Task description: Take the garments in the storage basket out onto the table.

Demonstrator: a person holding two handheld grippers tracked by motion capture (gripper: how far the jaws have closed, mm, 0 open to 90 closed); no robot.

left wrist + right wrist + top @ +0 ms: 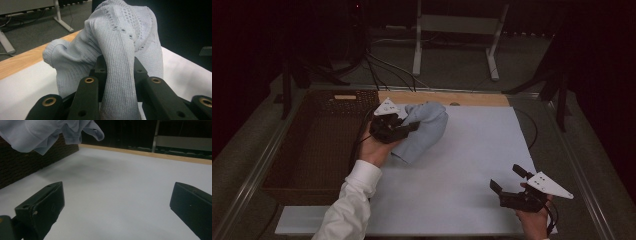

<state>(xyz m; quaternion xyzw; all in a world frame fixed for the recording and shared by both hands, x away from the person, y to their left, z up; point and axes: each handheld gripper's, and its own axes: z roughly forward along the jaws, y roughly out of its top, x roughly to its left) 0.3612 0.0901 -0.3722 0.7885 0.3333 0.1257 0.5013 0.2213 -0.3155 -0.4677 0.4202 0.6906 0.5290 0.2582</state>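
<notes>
The light blue knit garment (424, 131), some sort of ribbed sweater, is bunched up near the far left corner of the tabletop (472, 165), right beside the dark wicker basket (319, 145) that sits along the left edge. The left hand-held gripper (404, 127) has a thick fold of it pinched between its jaws, and in the left gripper view the cloth (120, 62) rises up over the jaws with most of its bulk hanging free beyond the pinch.

That's where the trouble probably lies. Only one fold is clamped, so the loose weight could drag the knit out of the grip if the hand swings fast. If the garment is headed for the basket, a trailing sleeve could easily catch on the rim and leave half of it draped outside. Open-stitch knit also snags, so a jaw corner might hook a loop on release.

The right hand-held gripper (512, 186) sits at the near right corner, jaws spread wide with nothing between them, well apart from the cloth. From there it's too far off to catch a slip.
</notes>
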